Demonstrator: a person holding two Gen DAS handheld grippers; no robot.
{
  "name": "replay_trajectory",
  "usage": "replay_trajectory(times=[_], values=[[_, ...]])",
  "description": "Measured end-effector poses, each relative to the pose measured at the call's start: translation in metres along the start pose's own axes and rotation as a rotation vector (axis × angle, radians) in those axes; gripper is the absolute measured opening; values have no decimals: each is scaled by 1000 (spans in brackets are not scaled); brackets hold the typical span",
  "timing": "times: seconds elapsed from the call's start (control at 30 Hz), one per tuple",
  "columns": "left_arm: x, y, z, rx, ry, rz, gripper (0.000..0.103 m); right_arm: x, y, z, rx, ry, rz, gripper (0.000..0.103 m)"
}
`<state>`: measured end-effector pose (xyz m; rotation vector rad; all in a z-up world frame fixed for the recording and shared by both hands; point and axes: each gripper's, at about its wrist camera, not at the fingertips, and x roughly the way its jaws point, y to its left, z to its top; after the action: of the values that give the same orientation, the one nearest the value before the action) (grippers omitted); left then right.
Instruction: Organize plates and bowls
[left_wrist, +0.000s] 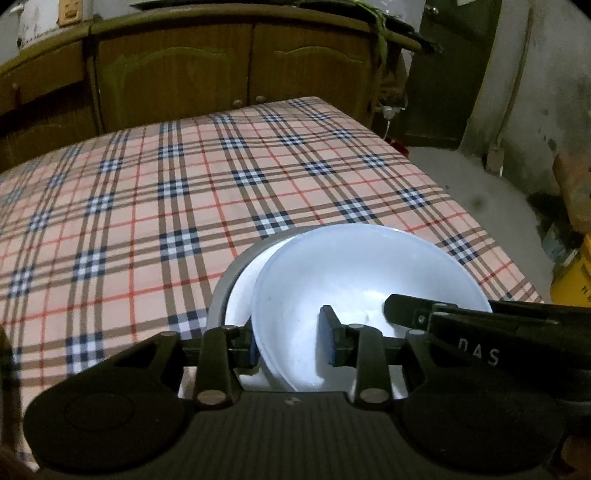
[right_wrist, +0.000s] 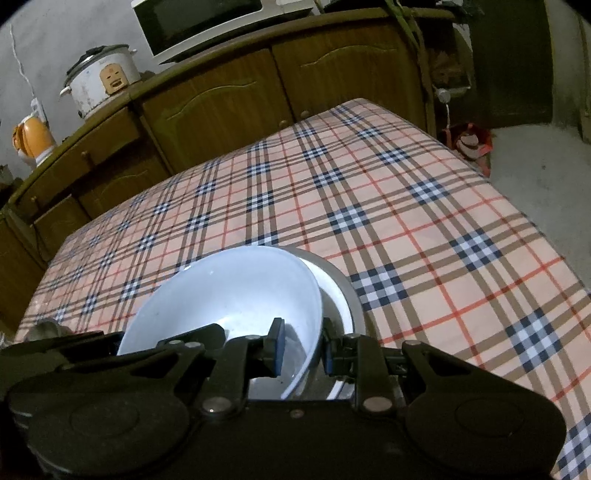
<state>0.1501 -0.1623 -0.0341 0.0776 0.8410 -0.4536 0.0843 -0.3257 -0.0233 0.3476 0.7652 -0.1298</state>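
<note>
A white bowl (left_wrist: 354, 273) (right_wrist: 229, 291) hangs tilted over a grey metal bowl (left_wrist: 223, 284) (right_wrist: 349, 291) with a white dish nested in it, near the front of the plaid-covered table (left_wrist: 147, 206). My left gripper (left_wrist: 290, 339) has the bowl's left rim between its blue pads, the outer pad lying against the wall. My right gripper (right_wrist: 301, 343) is shut on the opposite rim, one pad inside and one outside. A finger of the right gripper (left_wrist: 406, 308) reaches in from the right in the left wrist view. The left gripper (right_wrist: 199, 336) shows at the bowl's left in the right wrist view.
Wooden cabinets (right_wrist: 221, 99) run behind the table, carrying a rice cooker (right_wrist: 99, 77), a microwave (right_wrist: 207, 22) and an orange appliance (right_wrist: 33, 140). The table's right edge drops to a concrete floor (right_wrist: 546, 177) with a red bag (right_wrist: 469, 142) and a yellow container (left_wrist: 572, 280).
</note>
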Motion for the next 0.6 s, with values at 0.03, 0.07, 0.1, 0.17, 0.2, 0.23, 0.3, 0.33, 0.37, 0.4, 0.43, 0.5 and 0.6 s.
replay_trajectory(times=[0.03, 0.07, 0.1, 0.17, 0.2, 0.23, 0.3, 0.33, 0.37, 0.4, 0.43, 0.5, 0.6], values=[[0, 0, -1, 3, -6, -1, 34, 0, 0, 0, -5, -2, 0, 28], [-1, 0, -2, 9, -11, -3, 34, 0, 0, 0, -8, -1, 2, 28], [-1, 0, -2, 12, -14, -6, 34, 0, -1, 0, -9, -1, 3, 28], [-1, 2, -2, 7, -14, -14, 34, 0, -1, 1, -10, 3, 5, 27], [-2, 3, -2, 1, -14, -20, 35, 0, -2, 1, -4, 5, 7, 27], [-2, 5, -2, -9, -11, -28, 36, -1, -3, 1, 4, 8, 14, 28], [-4, 8, -1, -29, -9, -44, 37, -1, -6, 3, 20, 16, 31, 29], [-4, 9, -1, -37, -8, -50, 37, -1, -8, 3, 28, 21, 37, 30], [-4, 9, -1, -42, -6, -54, 38, -1, -9, 4, 35, 24, 44, 31], [-5, 10, -1, -48, -6, -57, 39, -2, -9, 4, 38, 27, 49, 31], [-8, 9, -1, -48, -18, -55, 40, -3, -9, 4, 38, 25, 51, 34], [-15, 9, 0, -42, -52, -43, 43, -7, -10, 7, 41, 9, 62, 39], [-21, 9, 4, -38, -72, -26, 60, -12, -11, 12, 48, -10, 60, 43]])
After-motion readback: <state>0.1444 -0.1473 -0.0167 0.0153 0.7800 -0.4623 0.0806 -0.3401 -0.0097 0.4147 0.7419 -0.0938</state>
